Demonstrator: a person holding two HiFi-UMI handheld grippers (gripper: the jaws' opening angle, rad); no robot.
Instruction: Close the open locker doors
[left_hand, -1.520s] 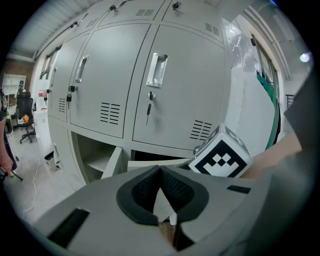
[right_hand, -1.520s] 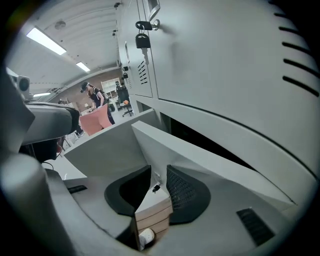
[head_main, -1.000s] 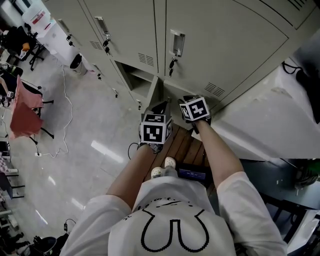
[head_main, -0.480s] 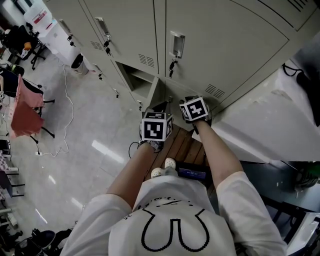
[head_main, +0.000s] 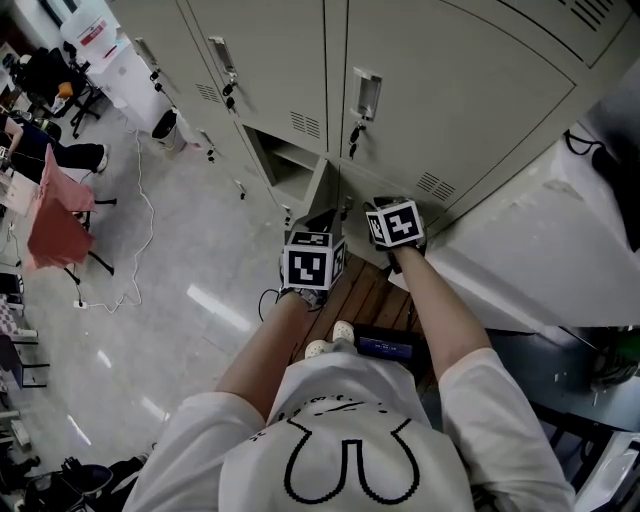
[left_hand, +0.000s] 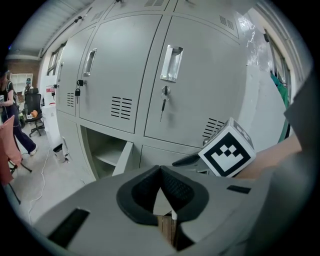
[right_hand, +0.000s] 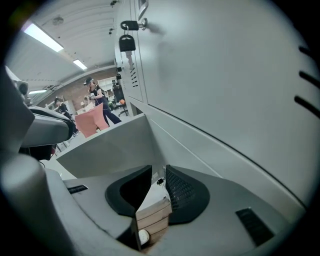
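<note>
**Reaching low at the open locker door**

At the front, the right gripper has its jaws spread, though they have just closed a little. Nothing is pinched between them, and only a strip of the wooden platform shows through the gap. It points down into the angle where the open locker door meets the locker front, with the door's grey panel just to its left.

The left gripper is pressed together at the tips and empty. It hangs just beside the right one, a little further from the lockers, and is aimed at the open compartment and the shelf inside it.

Both arms stretch forward and down, nearly parallel, with the wrists straight. The right forearm reaches closer to the lockers than the left forearm.

The open door is in the bottom row, swung out toward the person. Above it the upper doors are shut, and a key hangs from one lock.
</note>
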